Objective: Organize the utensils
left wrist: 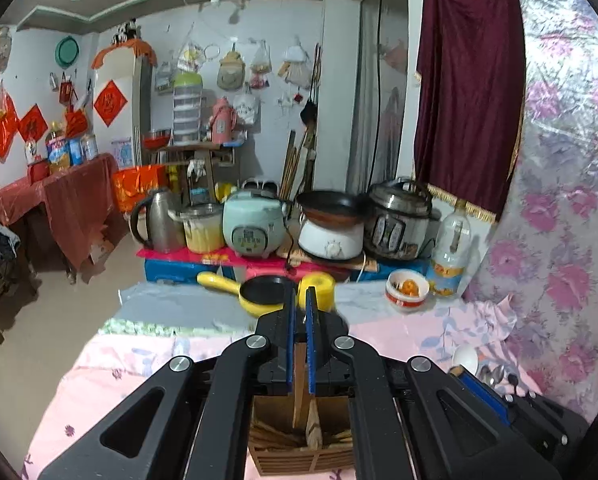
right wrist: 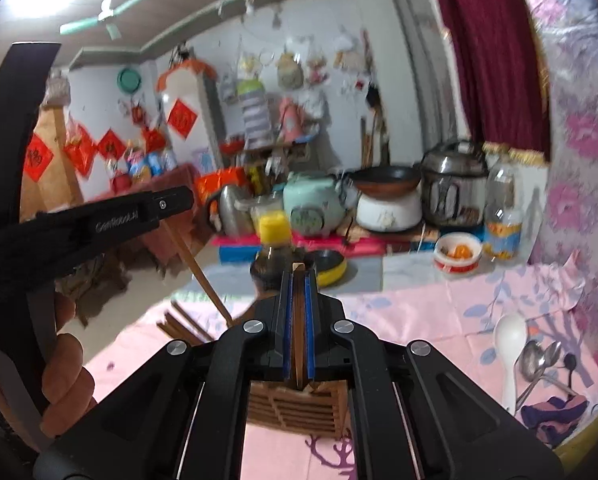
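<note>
My left gripper (left wrist: 300,292) is shut on a thin wooden stick that runs down between its blue pads. In the right wrist view the left gripper (right wrist: 179,200) is at the left in a person's hand, and the stick (right wrist: 203,280) slants down from it toward the table. Right below it stands a slatted wooden utensil holder (left wrist: 299,460) with chopsticks and a wooden spatula inside. My right gripper (right wrist: 298,276) is shut on another wooden stick, its tip poking out past the fingertips, above the same holder (right wrist: 295,408). Several loose chopsticks (right wrist: 179,326) lie on the pink cloth.
A white spoon (right wrist: 509,340) and metal spoons (right wrist: 539,360) lie at the right near a purple cloth (right wrist: 555,412). A yellow pan (left wrist: 263,294), a yellow-capped bottle (right wrist: 275,256), a bowl (left wrist: 407,288) and a plastic bottle (left wrist: 451,252) stand at the table's far edge. Cookers stand behind; a floral wall closes the right.
</note>
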{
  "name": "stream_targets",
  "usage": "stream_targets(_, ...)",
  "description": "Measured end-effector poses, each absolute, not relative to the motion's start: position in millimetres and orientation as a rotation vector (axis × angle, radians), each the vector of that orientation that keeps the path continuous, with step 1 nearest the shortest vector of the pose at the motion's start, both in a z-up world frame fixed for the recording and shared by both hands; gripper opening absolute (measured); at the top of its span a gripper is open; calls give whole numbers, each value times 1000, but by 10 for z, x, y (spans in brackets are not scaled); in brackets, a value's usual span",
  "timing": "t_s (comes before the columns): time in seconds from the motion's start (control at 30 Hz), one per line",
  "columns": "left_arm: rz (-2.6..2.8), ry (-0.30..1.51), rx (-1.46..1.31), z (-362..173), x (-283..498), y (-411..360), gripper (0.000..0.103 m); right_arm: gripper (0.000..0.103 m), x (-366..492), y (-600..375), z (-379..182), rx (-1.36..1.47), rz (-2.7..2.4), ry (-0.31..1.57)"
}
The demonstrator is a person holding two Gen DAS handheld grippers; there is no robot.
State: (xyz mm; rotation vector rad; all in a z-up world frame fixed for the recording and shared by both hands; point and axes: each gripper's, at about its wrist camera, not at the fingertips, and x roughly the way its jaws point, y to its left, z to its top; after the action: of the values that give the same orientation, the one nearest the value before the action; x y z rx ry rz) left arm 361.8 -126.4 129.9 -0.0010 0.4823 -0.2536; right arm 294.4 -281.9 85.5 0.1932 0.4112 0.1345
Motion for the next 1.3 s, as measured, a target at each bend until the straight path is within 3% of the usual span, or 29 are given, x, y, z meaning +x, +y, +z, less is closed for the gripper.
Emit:
stream_targets(0.07, -261, 530, -11, 1155, 3634, -1206, 8, 11, 2986, -2839, 806, 199, 120, 431)
stream_targets(0.13, -255, 566, -18, 1054, 3629, -1141, 31, 12, 2991, -2889, 792, 231, 126, 438)
stream_targets(0.17, -239, 574, -26, 996, 3599, -1085, 52, 12, 2977, -2892, 801, 240, 133, 438)
stream_targets(0.2, -228, 570, -33, 963, 3569, -1037, 63, 12, 2967, -2893, 808, 245, 134, 434)
stream_targets(0.37, -199, 571, -56, 842, 3406, -805, 72, 18, 2856, -2841, 851, 230, 127, 411)
stream_targets(0.7, -122, 593, -101, 643, 3061, -401, 86, 44, 2629, -2679, 842, 190, 113, 424)
stream_targets(1.17, -89, 644, -172, 374, 2458, -99, 87, 70, 1875, -2590, 889, 154, 74, 415)
stream_targets(1.3, -95, 647, -174, 306, 2309, -102, 91, 87, 1600, -2619, 784, 152, 61, 382)
